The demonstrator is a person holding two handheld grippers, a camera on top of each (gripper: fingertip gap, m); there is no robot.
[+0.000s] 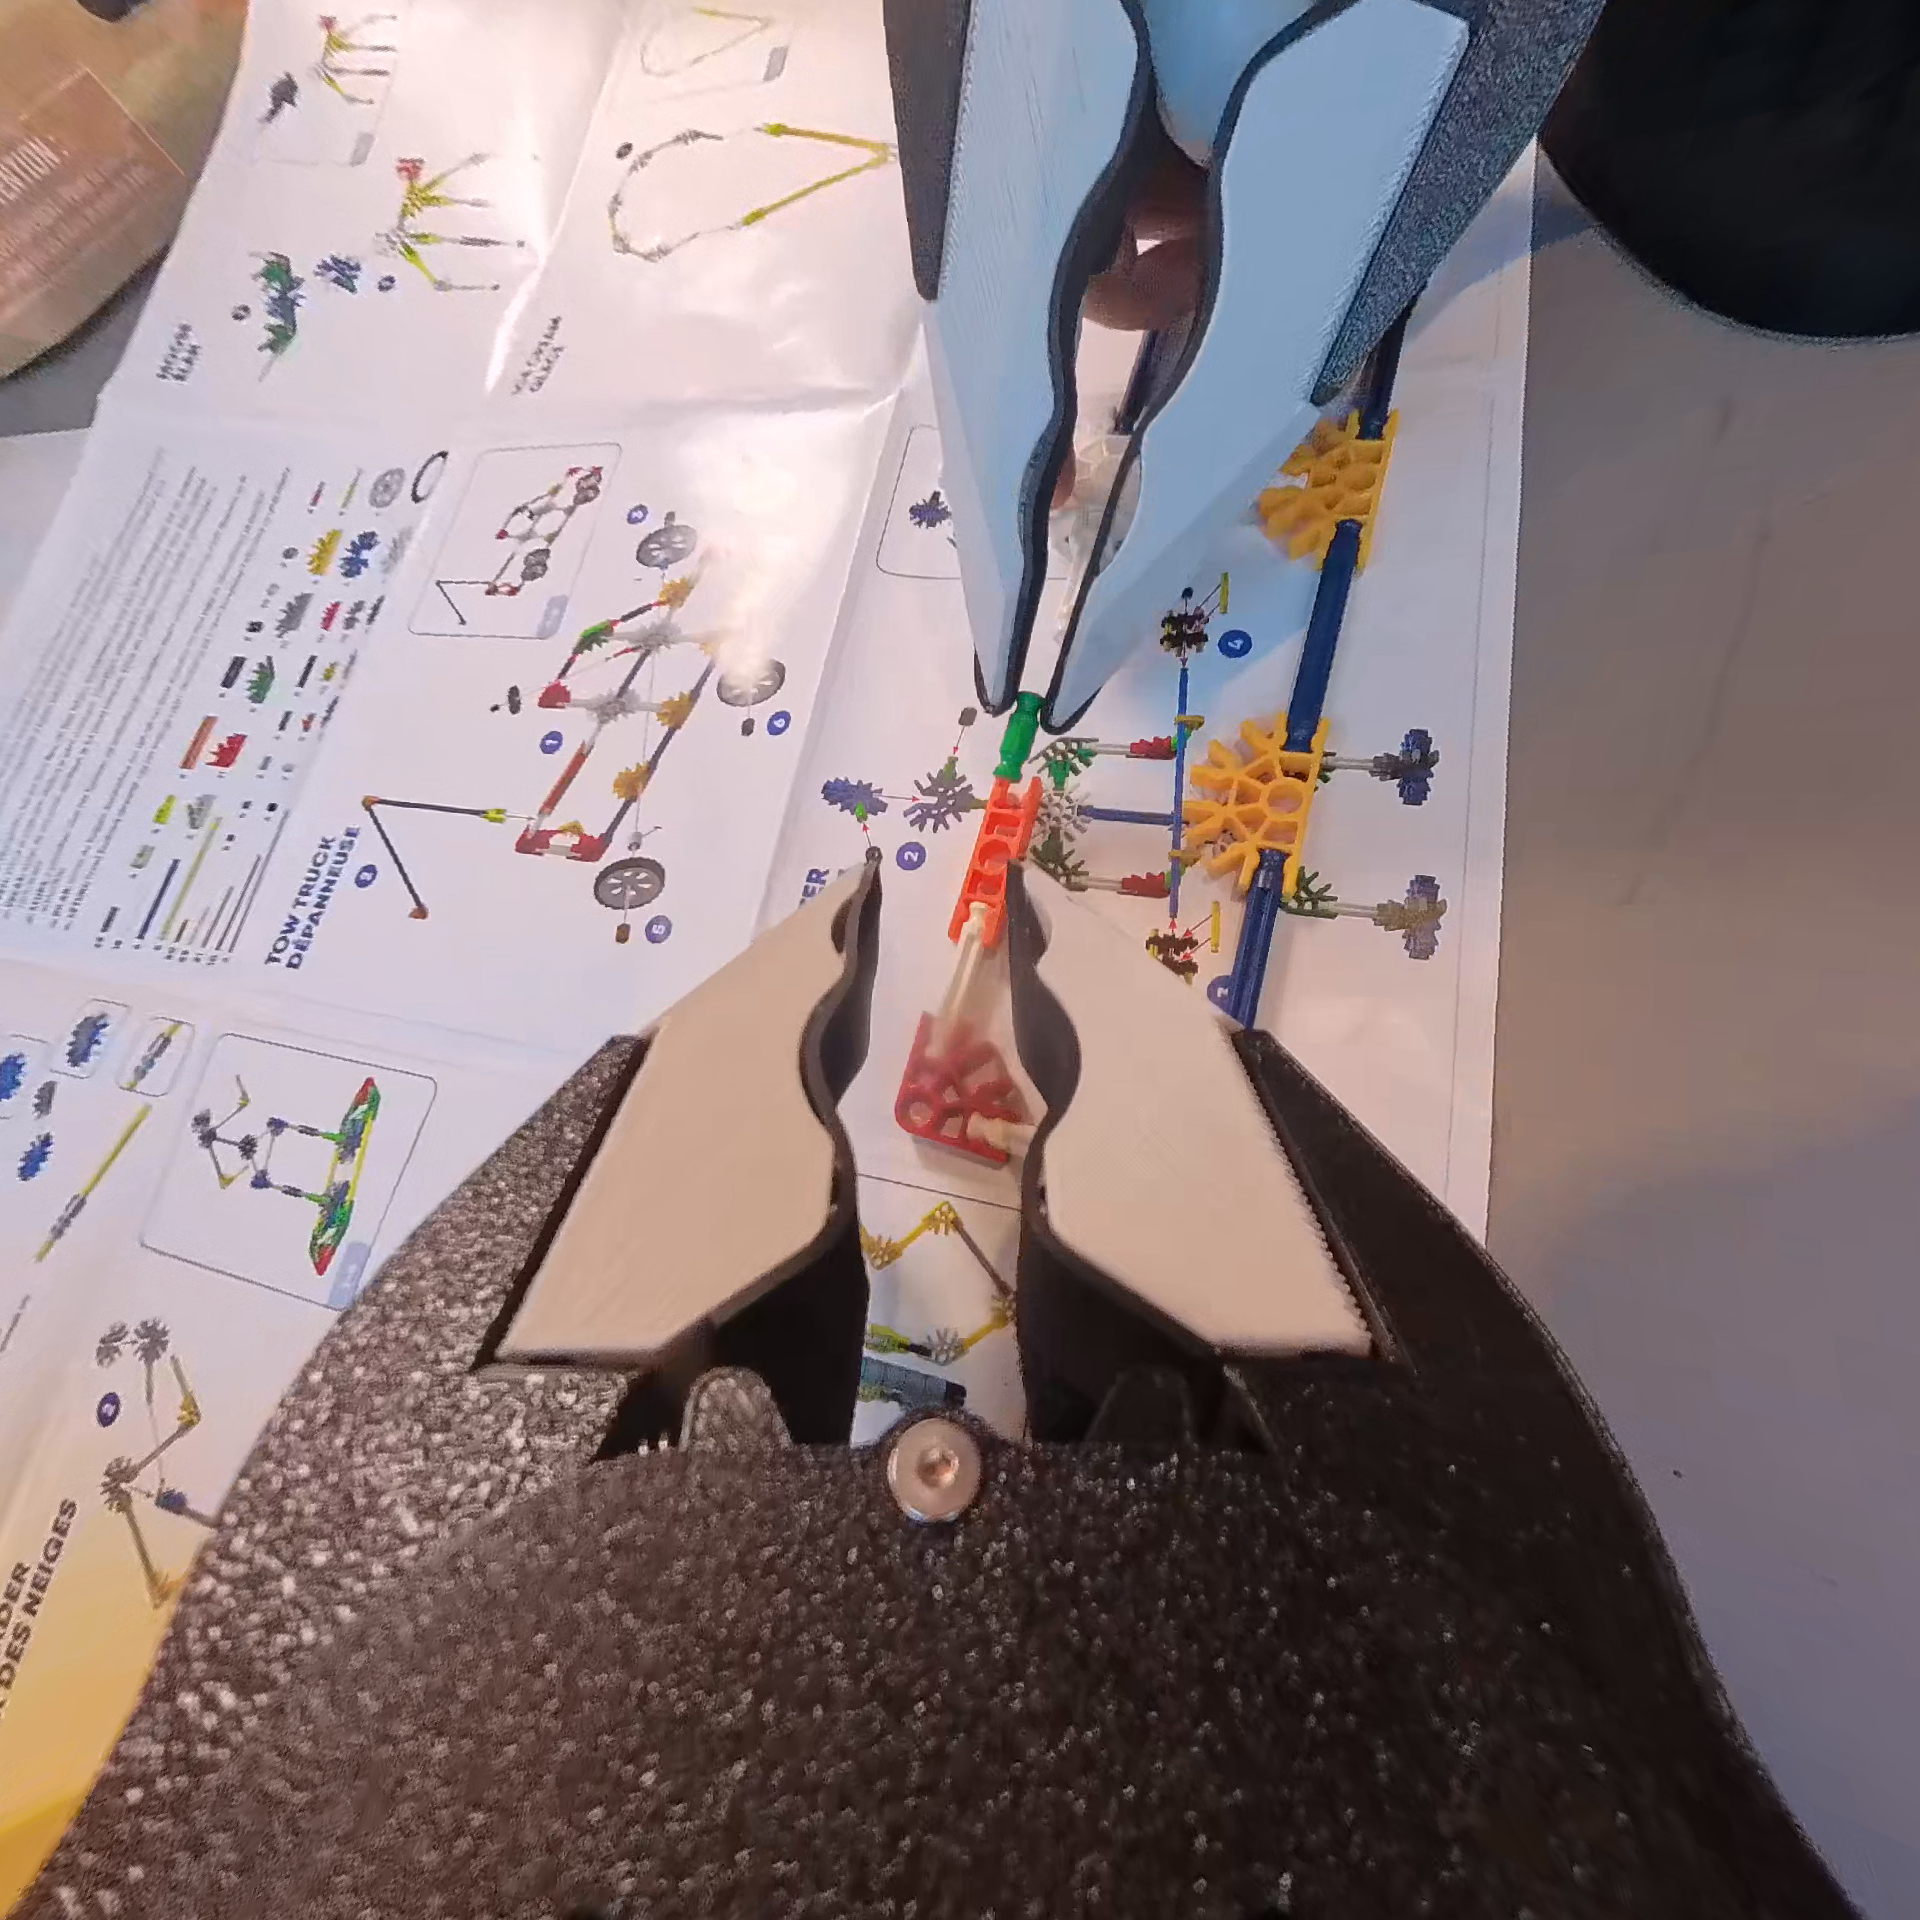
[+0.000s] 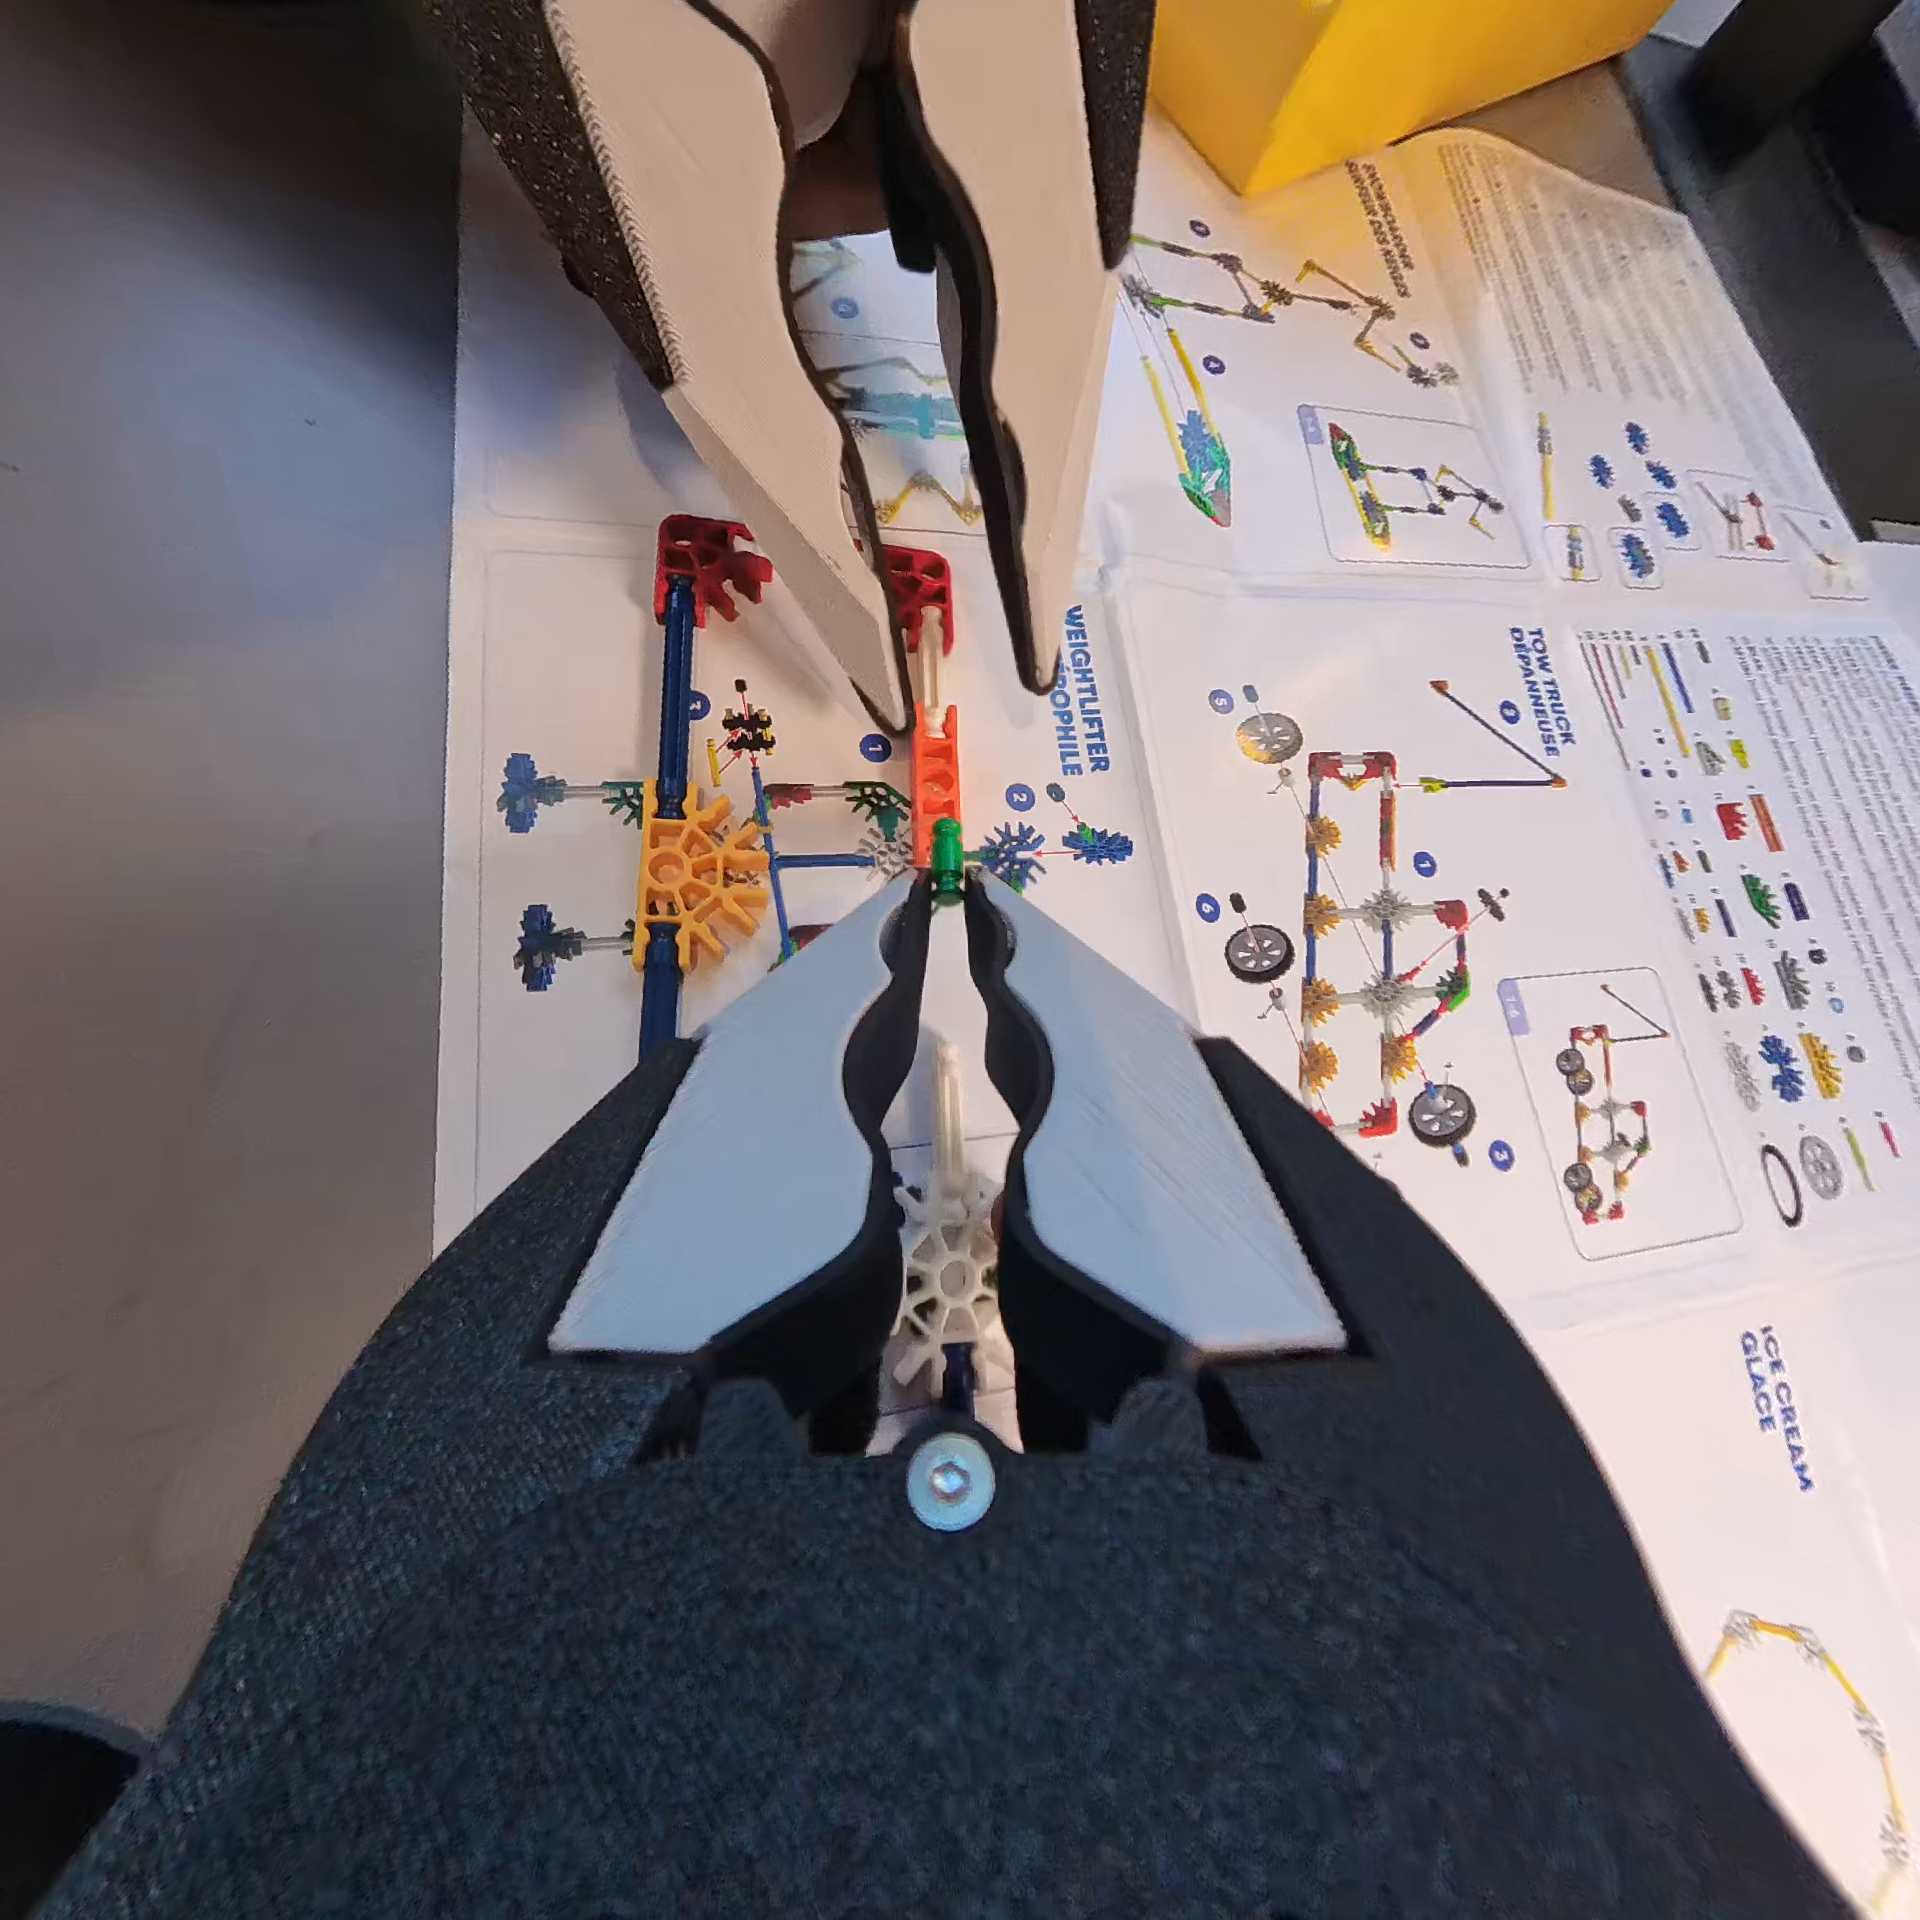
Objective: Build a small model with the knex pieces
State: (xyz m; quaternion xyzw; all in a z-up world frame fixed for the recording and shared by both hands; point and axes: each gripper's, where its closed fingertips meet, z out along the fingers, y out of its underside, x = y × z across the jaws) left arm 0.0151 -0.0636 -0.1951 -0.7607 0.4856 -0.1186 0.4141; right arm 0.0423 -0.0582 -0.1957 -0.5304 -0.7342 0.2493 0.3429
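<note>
A small chain of toy parts lies on the instruction sheet (image 1: 644, 343): a green rod (image 1: 1016, 732), an orange connector (image 1: 992, 847), a white rod (image 1: 961, 966) and a red connector (image 1: 961, 1101). My right gripper (image 1: 1023, 707) comes in from the far side and is shut on the green rod (image 2: 945, 847). My left gripper (image 1: 943, 878) is open, its fingers on either side of the orange connector (image 2: 935, 774) and white rod (image 2: 935, 644). A white snowflake connector (image 2: 945, 1278) on rods sits deep between the right gripper's fingers.
A blue rod (image 1: 1340, 582) with two yellow connectors (image 1: 1252, 805) lies on the sheet beside the chain; a red connector (image 2: 707, 566) caps its end. A yellow box (image 2: 1351, 83) stands beyond the sheet. A black object (image 1: 1766, 156) sits on the grey table (image 1: 1714, 935). My two grippers' fingertips are within a few centimetres of each other. Between my left fingertips and the red connector (image 1: 961, 1101) there is roughly 4 cm.
</note>
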